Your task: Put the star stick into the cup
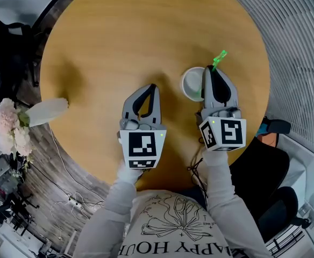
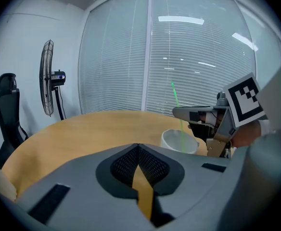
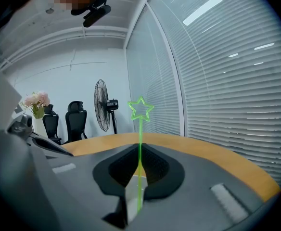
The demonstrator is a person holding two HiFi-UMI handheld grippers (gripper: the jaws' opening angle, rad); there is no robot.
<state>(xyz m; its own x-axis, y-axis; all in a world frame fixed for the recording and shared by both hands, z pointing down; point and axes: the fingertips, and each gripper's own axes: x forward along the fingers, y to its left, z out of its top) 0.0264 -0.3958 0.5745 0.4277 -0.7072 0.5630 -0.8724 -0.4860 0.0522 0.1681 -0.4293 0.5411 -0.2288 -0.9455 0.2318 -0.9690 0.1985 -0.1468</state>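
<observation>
A white cup (image 1: 191,83) stands on the round wooden table (image 1: 119,42), right of middle. My right gripper (image 1: 211,69) hovers over the cup's right rim, shut on the thin green star stick (image 1: 219,58). In the right gripper view the stick (image 3: 140,143) stands upright between the closed jaws, star (image 3: 140,109) on top. The left gripper view shows the stick (image 2: 175,102) slanting down to the mouth of the cup (image 2: 178,140), but not how deep it goes. My left gripper (image 1: 153,86) rests left of the cup, shut and empty (image 2: 138,147).
Pink flowers (image 1: 9,127) in a white vase (image 1: 47,110) sit at the table's left edge. A standing fan (image 2: 47,83) and a black office chair (image 2: 6,110) stand beyond the table. Window blinds (image 2: 193,57) run behind the far edge.
</observation>
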